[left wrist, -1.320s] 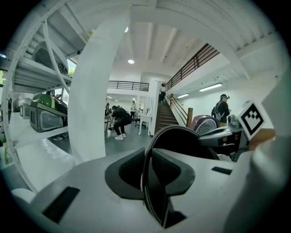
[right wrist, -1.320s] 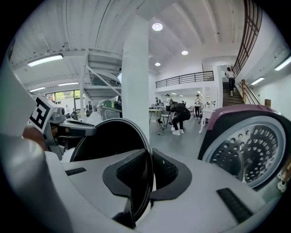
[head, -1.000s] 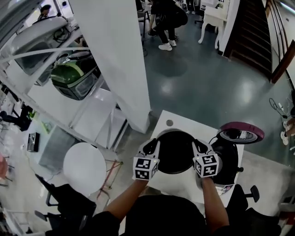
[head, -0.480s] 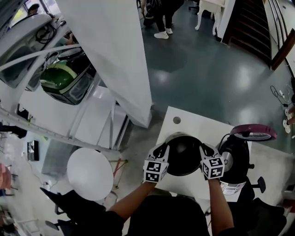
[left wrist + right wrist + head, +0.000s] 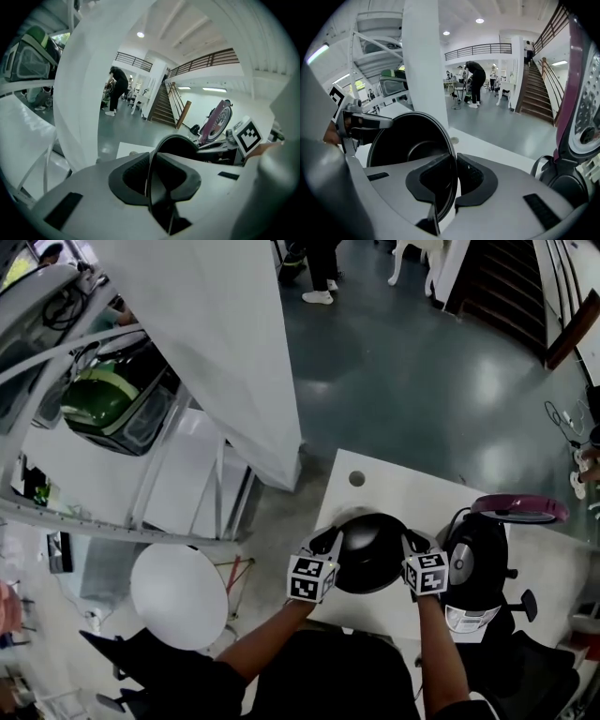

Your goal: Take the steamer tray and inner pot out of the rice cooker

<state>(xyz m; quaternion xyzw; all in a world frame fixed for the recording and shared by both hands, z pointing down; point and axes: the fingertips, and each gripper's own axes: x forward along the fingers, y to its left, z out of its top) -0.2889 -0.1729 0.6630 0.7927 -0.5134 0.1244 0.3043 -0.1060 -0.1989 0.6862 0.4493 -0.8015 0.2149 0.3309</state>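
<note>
The left gripper (image 5: 330,542) and right gripper (image 5: 413,543) each pinch opposite rims of the round black metal inner pot (image 5: 370,557), over the white table's (image 5: 394,488) near edge beside the black rice cooker (image 5: 478,568). The thin rim might slip if one side drops faster.

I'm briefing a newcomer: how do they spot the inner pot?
On the white table, find the black rice cooker, purple lid raised. Beside it, the inner pot is the round black bowl clamped at its rim by left gripper and right gripper.
</note>
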